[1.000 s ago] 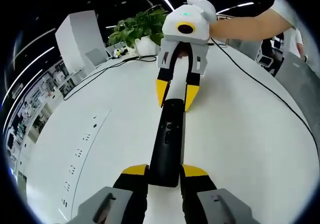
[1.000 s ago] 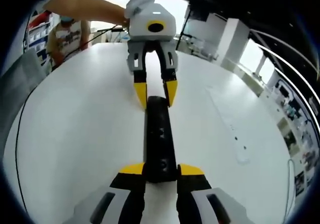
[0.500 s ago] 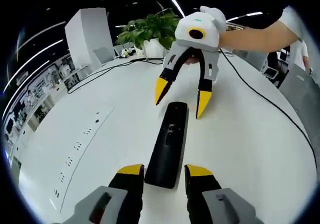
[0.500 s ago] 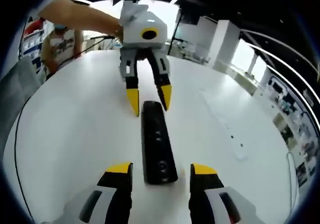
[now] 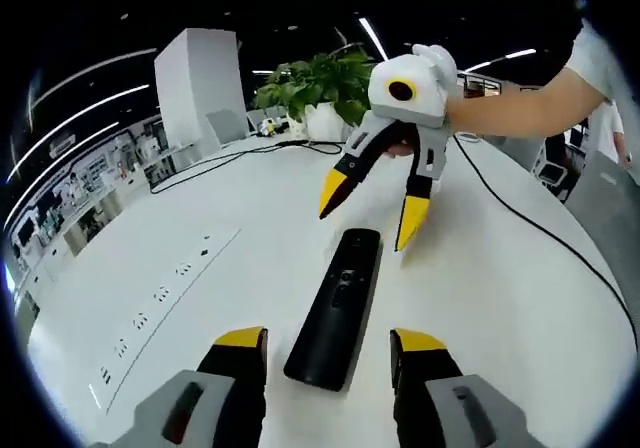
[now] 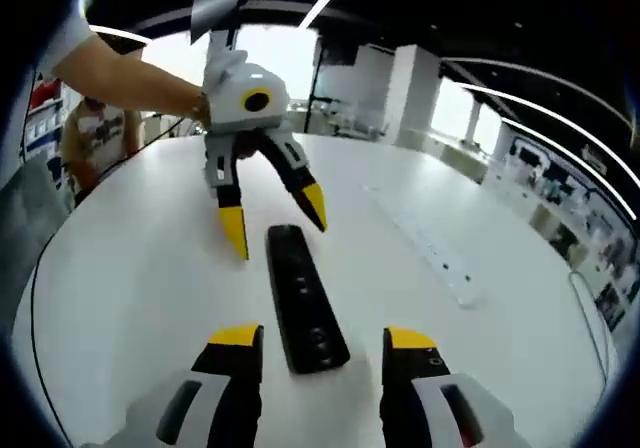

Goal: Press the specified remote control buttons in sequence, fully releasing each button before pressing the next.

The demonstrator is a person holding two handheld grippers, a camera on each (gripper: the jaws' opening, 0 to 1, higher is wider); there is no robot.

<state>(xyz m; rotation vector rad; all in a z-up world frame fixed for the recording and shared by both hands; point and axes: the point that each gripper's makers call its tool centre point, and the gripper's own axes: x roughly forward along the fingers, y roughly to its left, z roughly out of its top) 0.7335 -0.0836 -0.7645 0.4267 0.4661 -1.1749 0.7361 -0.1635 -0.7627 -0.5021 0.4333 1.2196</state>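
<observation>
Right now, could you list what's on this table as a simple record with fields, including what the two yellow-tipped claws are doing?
surface: round white table
main item: long black remote control, lying flat, touched by nothing
left gripper: open, jaws either side of one end of the remote
right gripper: open, jaws either side of the other end
cable: black cable trailing over the table
background: green potted plant at the far edge

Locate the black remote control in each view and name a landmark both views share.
Left gripper view: remote control lies low centre, lengthwise between open yellow-tipped jaws.
Right gripper view: remote control lies low centre, likewise.
Shared landmark: the recessed socket strip in the white table.
</observation>
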